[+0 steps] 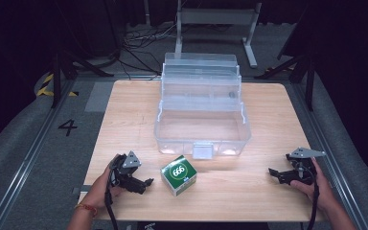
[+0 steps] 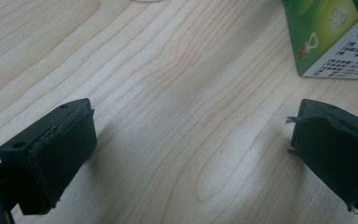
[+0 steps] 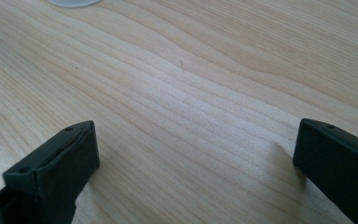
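Note:
A small green and white carton (image 1: 178, 175) marked 666 stands on the wooden table (image 1: 124, 115), just in front of a clear plastic box (image 1: 202, 129) whose lid is swung back. My left gripper (image 1: 143, 185) rests on the table to the left of the carton, open, with bare wood between its fingers. In the left gripper view the carton (image 2: 335, 37) sits at the upper right, beyond the jaws of the left gripper (image 2: 191, 154). My right gripper (image 1: 277, 175) lies near the table's right front corner, open over bare wood, as the right gripper (image 3: 196, 168) in its own view confirms.
The clear box's tiered trays (image 1: 201, 79) rise behind its open tub, with a white latch (image 1: 202, 150) at its front wall. A metal stand (image 1: 215, 19) and cables lie on the floor beyond the table. Bare wood stretches between the carton and the right gripper.

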Demonstrator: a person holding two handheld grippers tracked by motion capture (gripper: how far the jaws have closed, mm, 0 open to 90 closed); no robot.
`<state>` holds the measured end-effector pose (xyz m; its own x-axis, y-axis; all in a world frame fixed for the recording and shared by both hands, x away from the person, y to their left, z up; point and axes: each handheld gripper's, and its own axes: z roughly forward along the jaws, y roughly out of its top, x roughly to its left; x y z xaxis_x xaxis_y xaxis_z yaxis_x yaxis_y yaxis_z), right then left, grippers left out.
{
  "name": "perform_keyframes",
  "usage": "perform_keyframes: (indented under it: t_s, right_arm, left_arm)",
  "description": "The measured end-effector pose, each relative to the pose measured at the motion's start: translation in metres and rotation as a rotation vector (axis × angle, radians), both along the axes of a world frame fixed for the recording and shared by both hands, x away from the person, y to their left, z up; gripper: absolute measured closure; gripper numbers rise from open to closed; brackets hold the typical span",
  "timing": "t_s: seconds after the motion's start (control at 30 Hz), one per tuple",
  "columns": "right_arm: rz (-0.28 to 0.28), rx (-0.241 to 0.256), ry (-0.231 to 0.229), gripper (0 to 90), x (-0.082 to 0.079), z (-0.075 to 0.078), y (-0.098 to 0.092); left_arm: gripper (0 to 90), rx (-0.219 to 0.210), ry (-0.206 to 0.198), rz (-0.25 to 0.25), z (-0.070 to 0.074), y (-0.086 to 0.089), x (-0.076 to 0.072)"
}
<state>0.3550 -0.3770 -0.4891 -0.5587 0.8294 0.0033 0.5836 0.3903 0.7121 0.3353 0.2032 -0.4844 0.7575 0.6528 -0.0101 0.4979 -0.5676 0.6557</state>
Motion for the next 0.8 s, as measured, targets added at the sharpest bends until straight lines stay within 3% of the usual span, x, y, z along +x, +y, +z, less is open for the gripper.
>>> perform_keyframes:
  t_s: [0.37,0.47,0.57,0.7,0.8]
  right_arm:
    - [-0.026,-0.002,0.007,0.4,0.0007,0.0006,0.0015]
    - [-0.019,-0.006,0.007,0.5,0.0011,0.0008,0.0002]
    - [-0.014,-0.008,0.009,0.5,0.0005,0.0011,-0.0012]
    - [-0.012,-0.009,0.009,0.5,0.0005,0.0012,-0.0012]
    - [-0.011,-0.008,0.008,0.5,0.0005,0.0012,-0.0013]
  left_arm:
    - [0.7,0.002,-0.002,0.001,0.0002,0.0042,-0.0035]
    - [0.7,0.001,-0.013,-0.027,0.0000,0.0061,-0.0034]
    - [0.7,0.026,-0.036,-0.075,0.0018,0.0012,-0.0050]
    - [1.3,0.019,0.024,-0.067,0.0031,0.0034,-0.0056]
    - [2.9,-0.011,0.060,-0.085,0.0069,0.0047,-0.0074]
